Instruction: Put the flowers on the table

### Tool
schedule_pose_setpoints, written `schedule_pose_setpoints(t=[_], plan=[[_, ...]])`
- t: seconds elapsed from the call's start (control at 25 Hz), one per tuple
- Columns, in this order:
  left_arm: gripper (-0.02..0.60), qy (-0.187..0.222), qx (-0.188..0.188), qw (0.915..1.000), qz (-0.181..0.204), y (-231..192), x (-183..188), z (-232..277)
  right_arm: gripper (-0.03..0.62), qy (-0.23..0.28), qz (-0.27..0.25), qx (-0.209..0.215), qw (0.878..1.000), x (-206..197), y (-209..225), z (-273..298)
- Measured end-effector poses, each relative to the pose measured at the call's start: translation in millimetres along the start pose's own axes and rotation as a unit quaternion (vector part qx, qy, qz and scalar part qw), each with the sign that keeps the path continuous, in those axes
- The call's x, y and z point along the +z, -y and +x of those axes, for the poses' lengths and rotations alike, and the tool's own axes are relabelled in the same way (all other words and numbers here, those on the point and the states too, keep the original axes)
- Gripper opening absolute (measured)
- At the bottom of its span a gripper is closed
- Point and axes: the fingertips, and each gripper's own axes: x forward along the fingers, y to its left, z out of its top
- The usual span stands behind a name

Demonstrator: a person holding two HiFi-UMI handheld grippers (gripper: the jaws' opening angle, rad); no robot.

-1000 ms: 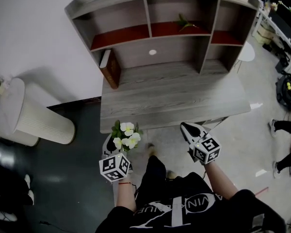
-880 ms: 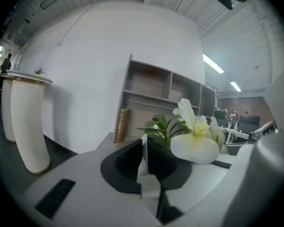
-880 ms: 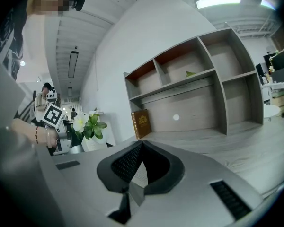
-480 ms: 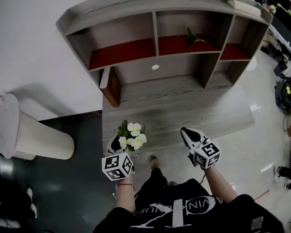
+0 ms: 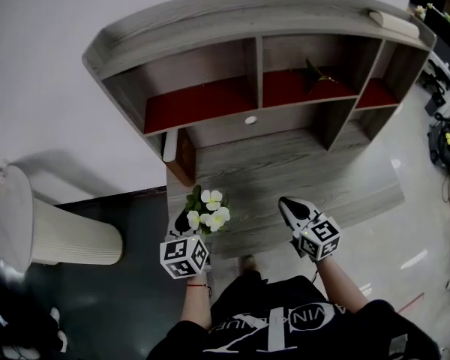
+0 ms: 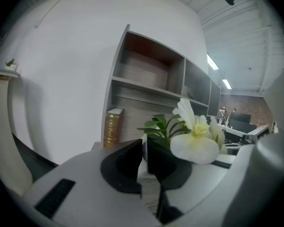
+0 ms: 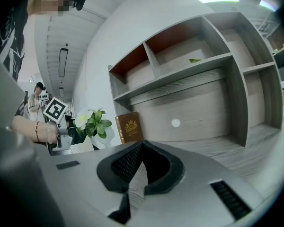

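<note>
Top-down head cam, low cams share table

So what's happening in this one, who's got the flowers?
A person stands at a grey desk with shelves, a gripper in each hand. The left gripper is clamped on a small pot of white flowers, held near the desk's front left corner and not yet set down. The right gripper is shut and empty, by the front edge further right. A brown book stands at the back left.

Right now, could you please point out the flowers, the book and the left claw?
flowers [image 5: 218, 217], head view, white petals
book [image 7: 129, 127], right gripper view, front cover
left claw [image 6: 144, 145], left gripper view, between tips
</note>
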Motion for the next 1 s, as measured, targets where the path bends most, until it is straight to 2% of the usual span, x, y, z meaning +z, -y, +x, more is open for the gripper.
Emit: schedule_pose_setpoints(t=[0.28, 0.4, 0.76, 1.0], plan=[[0.034, -0.029, -0.033, 0.999, -0.001, -12, -3, 25, 0.011, -0.008, 0.005, -0.012, 1.0, 3, -1, 24], [0.034, -0.043, -0.035, 0.9983, -0.019, -13, -8, 32, 0.011, -0.015, 0.009, -0.01, 1.0, 0, -2, 30], [0.035, -0.108, -0.005, 0.9905, -0.086, -21, -72, 69, 0.011, -0.051, 0.007, 0.015, 0.999, -8, 14, 45], [0.035, -0.117, 0.02, 0.9832, -0.139, -30, -92, 107, 0.011, -0.074, 0.004, 0.027, 0.997, -15, 27, 56]])
